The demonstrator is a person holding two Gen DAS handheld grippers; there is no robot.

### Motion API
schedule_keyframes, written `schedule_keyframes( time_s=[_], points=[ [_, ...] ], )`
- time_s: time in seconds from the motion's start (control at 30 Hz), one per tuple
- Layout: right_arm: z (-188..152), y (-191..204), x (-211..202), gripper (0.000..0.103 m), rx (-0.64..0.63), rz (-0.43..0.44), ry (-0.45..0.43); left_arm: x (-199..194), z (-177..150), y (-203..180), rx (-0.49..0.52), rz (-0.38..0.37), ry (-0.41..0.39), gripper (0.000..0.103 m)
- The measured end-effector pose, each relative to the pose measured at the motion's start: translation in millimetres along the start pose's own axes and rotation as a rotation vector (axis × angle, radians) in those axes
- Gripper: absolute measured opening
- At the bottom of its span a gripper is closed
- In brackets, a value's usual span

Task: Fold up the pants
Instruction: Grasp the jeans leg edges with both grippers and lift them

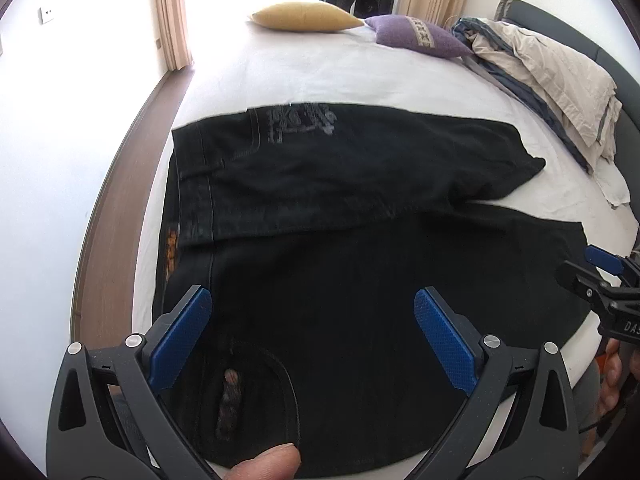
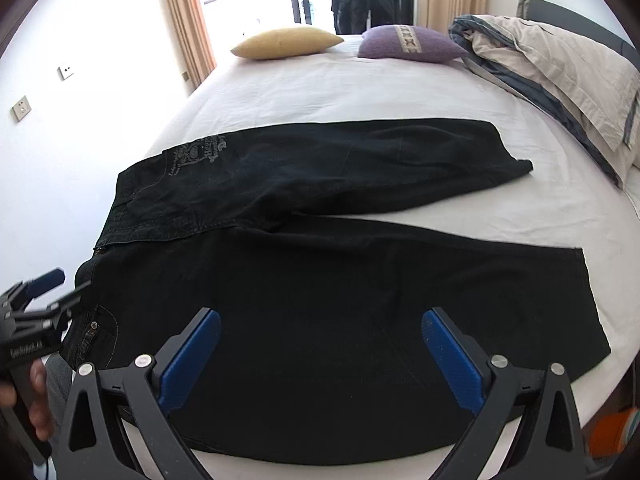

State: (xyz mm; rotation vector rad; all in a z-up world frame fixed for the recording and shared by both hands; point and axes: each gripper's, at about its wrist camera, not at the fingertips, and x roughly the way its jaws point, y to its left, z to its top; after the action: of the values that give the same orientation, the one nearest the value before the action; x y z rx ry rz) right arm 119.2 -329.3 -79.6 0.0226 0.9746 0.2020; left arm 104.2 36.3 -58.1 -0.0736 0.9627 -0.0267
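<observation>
Left gripper (image 1: 312,336) is sitting wide open, blue pads (image 1: 182,336) spread far apart, gripping nothing, hovering over the waist end of the black pants (image 1: 360,280) near the bed's near edge. Cannot tell whether the pads are touching the cloth. A fingertip (image 1: 268,462) is showing at the bottom of the left wrist view.

Right gripper (image 2: 320,354) is also spread fully, jaws released, nothing between the pads, hanging over the nearer pant leg (image 2: 400,300). In the left wrist view the right gripper is poking in at the right edge, close to that leg's hem; in the right wrist view the left gripper is showing at the left edge beside the waistband, a hand (image 2: 36,400) wrapping its handle.

Pants are lying flat on the white bed (image 2: 320,88), waist toward the bed's left edge, legs running toward the right edge. The two legs are splitting apart in a V, the far leg (image 2: 380,160) ending well short of the right edge, the near leg running along the near edge. Grey print is showing on the far leg by the waist.

At the far edge of the bed a yellow pillow (image 2: 286,42) and a purple pillow (image 2: 412,44) are lying side by side. A rumpled beige and blue duvet (image 2: 560,68) is piling up along the far right corner.
</observation>
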Motion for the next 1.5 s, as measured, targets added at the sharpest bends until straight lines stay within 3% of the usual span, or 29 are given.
schedule_keyframes(
  time_s=[0.1, 0.17, 0.3, 0.37, 0.43, 0.53, 0.57, 0.63, 0.7, 0.77, 0.87, 0.9, 0.93, 1.0, 1.1, 1.33, 1.5],
  points=[
    [25, -3, 9, 0.103, -0.08, 0.053, -0.027, 19, 46, 12, 0.093, -0.031, -0.021, 0.103],
    [45, -3, 17, 0.102, -0.15, 0.088, -0.05, 40, 80, 25, 0.154, 0.02, -0.009, 0.103],
    [90, 0, 44, 0.087, -0.301, 0.174, -0.046, 95, 153, 59, 0.237, 0.062, 0.01, 0.103],
    [114, 5, 63, 0.077, -0.382, 0.2, -0.021, 128, 183, 74, 0.271, 0.065, 0.06, 0.103],
    [137, 9, 80, 0.073, -0.448, 0.246, -0.005, 157, 205, 82, 0.291, 0.024, 0.119, 0.102],
    [169, 17, 105, 0.073, -0.531, 0.288, -0.008, 189, 222, 87, 0.313, -0.022, 0.185, 0.1],
    [181, 21, 116, 0.073, -0.552, 0.292, -0.002, 200, 227, 87, 0.332, -0.029, 0.203, 0.095],
    [198, 27, 136, 0.072, -0.574, 0.303, 0.013, 222, 233, 87, 0.357, -0.023, 0.247, 0.091],
    [213, 35, 156, 0.07, -0.593, 0.316, 0.032, 241, 224, 86, 0.38, -0.029, 0.301, 0.081],
    [224, 46, 174, 0.069, -0.632, 0.324, 0.053, 260, 219, 83, 0.415, -0.027, 0.34, 0.08],
    [234, 63, 201, 0.066, -0.701, 0.334, 0.116, 266, 216, 82, 0.425, -0.018, 0.321, 0.08],
    [236, 69, 211, 0.064, -0.724, 0.331, 0.139, 265, 214, 81, 0.435, -0.016, 0.313, 0.075],
    [236, 75, 219, 0.061, -0.75, 0.329, 0.159, 265, 212, 79, 0.445, -0.026, 0.307, 0.07],
    [236, 85, 235, 0.056, -0.801, 0.303, 0.197, 265, 208, 72, 0.463, -0.066, 0.312, 0.034],
    [241, 97, 252, 0.052, -0.831, 0.287, 0.23, 259, 195, 48, 0.542, -0.049, 0.296, 0.01],
    [244, 113, 270, 0.052, -0.899, 0.273, 0.283, 226, 184, 46, 0.52, -0.066, 0.138, 0.009],
    [243, 111, 272, 0.052, -0.924, 0.286, 0.323, 202, 162, 28, 0.593, -0.033, 0.03, 0.009]
  ],
)
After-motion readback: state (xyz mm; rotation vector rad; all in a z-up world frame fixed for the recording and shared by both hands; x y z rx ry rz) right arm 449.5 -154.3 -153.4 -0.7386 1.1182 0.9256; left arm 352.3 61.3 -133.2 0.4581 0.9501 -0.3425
